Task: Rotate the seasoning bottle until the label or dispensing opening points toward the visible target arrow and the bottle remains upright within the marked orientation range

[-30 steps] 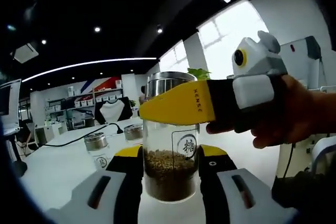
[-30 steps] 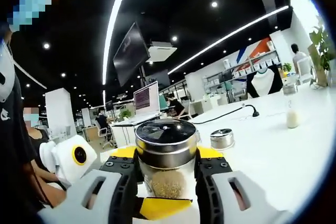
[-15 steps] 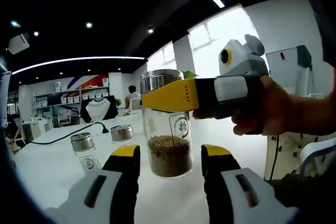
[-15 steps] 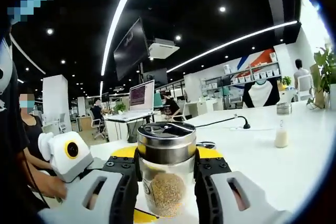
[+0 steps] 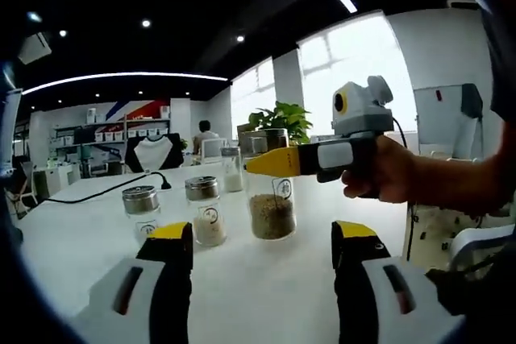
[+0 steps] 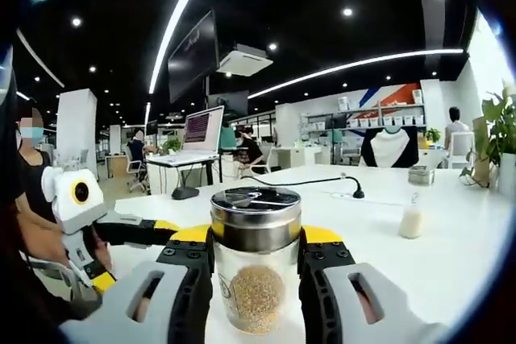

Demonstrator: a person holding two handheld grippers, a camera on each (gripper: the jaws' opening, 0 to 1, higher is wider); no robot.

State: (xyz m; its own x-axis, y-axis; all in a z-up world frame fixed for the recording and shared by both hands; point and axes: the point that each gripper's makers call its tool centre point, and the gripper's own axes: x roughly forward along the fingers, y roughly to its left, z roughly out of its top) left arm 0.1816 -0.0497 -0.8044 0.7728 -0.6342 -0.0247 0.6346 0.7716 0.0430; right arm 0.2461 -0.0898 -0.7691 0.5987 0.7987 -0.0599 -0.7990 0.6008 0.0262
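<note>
White tabletop (image 5: 72, 239) runs through an open office with ceiling light strips, shelves and a black cable. On it, in the left gripper view, stands the seasoning bottle (image 5: 272, 207), upright, holding brown granules and showing a round label with a character. The right gripper (image 5: 278, 162) comes in from the right, held by a hand (image 5: 387, 171); its yellow jaw lies across the bottle's upper part. In the right gripper view, the right gripper's two jaws press the bottle (image 6: 255, 267) from both sides just below its steel cap, clamped on it.

The left gripper (image 5: 262, 247) has its jaws spread wide, touching nothing, the bottle well ahead of them. In the right gripper view it sits at the left (image 6: 101, 235).

Left of the bottle stand two small jars (image 5: 203, 211) with metal lids; another bottle (image 5: 232, 171) stands behind.
</note>
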